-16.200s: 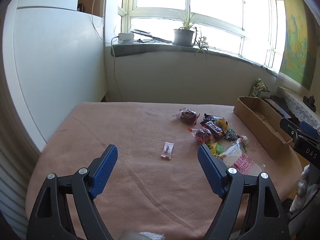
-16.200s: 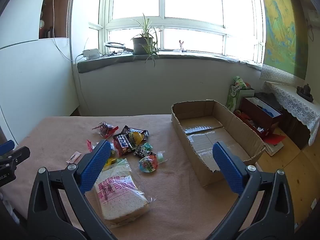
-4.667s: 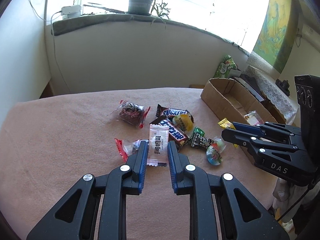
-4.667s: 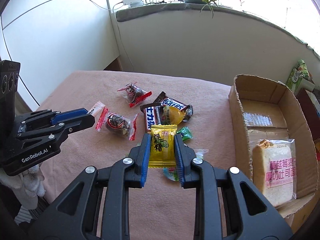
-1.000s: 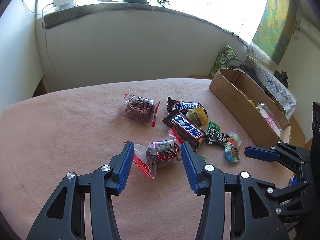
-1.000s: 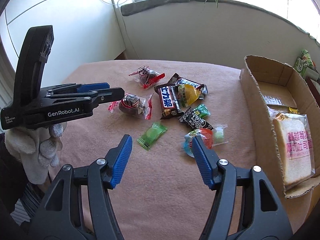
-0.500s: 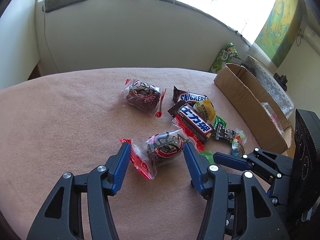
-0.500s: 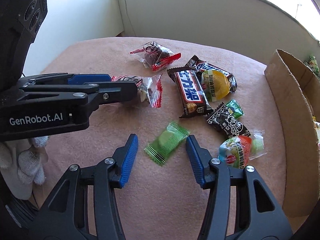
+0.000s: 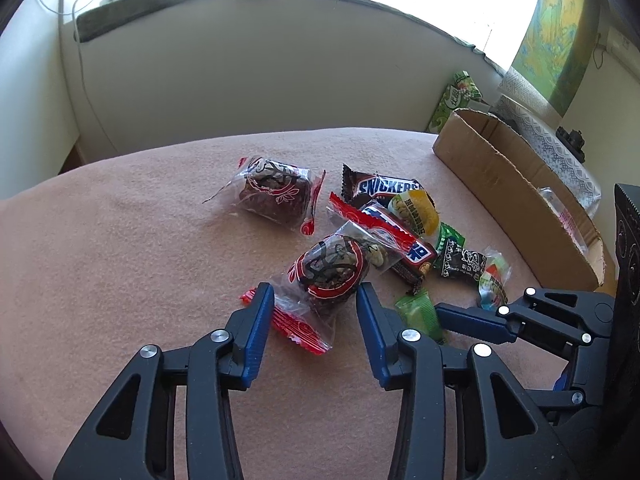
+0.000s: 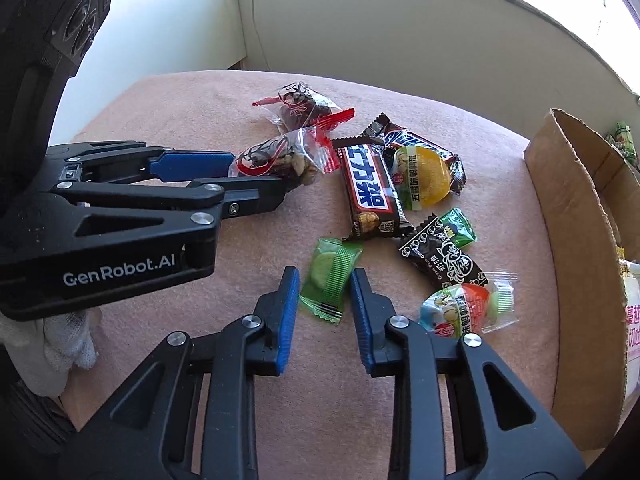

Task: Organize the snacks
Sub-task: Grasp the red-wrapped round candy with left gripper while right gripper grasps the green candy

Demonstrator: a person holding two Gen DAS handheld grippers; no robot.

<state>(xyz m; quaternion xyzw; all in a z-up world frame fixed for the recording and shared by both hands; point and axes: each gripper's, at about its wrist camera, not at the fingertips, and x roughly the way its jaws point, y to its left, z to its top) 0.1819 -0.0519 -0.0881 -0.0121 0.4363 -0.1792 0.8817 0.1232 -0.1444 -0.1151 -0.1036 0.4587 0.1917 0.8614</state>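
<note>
Several snacks lie on the pink cloth-covered table (image 9: 100,240). My left gripper (image 9: 314,294) is open, its fingers on either side of a clear red-edged packet of dark nut cake (image 9: 332,270); the packet also shows in the right wrist view (image 10: 280,158). My right gripper (image 10: 325,278) is open, its fingers close on either side of a green candy wrapper (image 10: 330,274) that lies flat on the cloth; it also shows in the left wrist view (image 9: 420,314). The cardboard box (image 9: 508,178) stands at the right with a bread bag (image 10: 634,320) inside.
A second dark cake packet (image 9: 276,194), two Snickers bars (image 10: 370,192), a yellow jelly cup (image 10: 424,178), a black candy (image 10: 446,258), a small green candy (image 10: 460,226) and a colourful jelly cup (image 10: 464,310) lie between the grippers and the box. A wall and window sill stand behind the table.
Both grippers have moved forward and down. The left fingers have narrowed around the nut cake packet. The right fingers have narrowed around the green candy.
</note>
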